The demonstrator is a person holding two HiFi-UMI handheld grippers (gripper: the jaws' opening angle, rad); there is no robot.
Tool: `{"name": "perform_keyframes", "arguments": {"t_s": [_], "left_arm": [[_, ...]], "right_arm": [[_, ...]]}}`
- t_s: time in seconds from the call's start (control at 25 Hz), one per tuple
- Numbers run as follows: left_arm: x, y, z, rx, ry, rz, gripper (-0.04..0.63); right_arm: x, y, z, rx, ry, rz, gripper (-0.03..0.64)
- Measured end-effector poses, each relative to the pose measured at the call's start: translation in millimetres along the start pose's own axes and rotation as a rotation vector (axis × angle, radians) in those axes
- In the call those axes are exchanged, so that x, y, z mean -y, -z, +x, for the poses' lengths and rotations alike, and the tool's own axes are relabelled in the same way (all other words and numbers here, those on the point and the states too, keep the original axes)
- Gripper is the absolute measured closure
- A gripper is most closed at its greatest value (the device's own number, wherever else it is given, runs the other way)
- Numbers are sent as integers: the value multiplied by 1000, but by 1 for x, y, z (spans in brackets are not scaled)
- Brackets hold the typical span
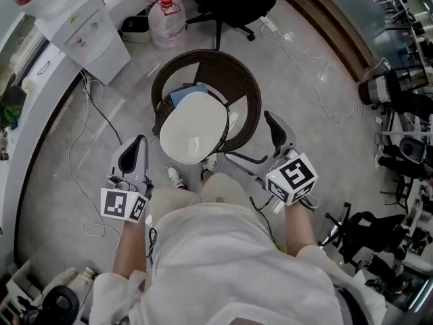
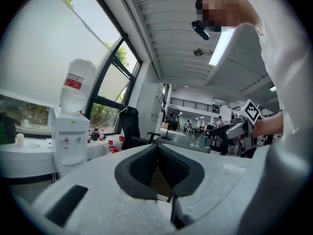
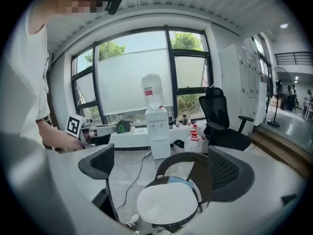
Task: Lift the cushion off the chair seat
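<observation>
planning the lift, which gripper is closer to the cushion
Left, by the head view. The left gripper sits just beside the cushion, on its left; the right gripper is farther off, on its right.

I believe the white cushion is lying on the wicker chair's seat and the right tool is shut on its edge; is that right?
Not quite. The white cushion does lie on the wicker chair's seat, but the right tool is open, not shut on its edge. The right gripper view shows its jaws wide apart and clear of the cushion.
</observation>
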State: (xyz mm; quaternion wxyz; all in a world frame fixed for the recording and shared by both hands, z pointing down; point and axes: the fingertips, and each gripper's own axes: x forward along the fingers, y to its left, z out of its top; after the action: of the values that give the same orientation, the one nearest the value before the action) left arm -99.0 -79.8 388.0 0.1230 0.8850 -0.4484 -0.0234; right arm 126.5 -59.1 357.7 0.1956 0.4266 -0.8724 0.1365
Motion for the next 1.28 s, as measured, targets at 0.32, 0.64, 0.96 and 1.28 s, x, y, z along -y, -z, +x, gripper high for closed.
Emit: {"name": "perform_keyframes", "arguments": {"t_s": [0.32,0.64,0.96,1.28], "left_arm": [[7,40,48,-108,-52,-40,578],[-21,100,80,-103,-118,-80,578],[-54,162,80,-82,-207,-143,578],[-51,185,85,-129,-175,-123,578]], "right_arm": [[62,46,78,-140,-145,-82,44],[78,138,183,-329,-331,-278,44],[66,236,268,-507,-567,-489,44],[80,310,341,-594,-580,-578,46]]}}
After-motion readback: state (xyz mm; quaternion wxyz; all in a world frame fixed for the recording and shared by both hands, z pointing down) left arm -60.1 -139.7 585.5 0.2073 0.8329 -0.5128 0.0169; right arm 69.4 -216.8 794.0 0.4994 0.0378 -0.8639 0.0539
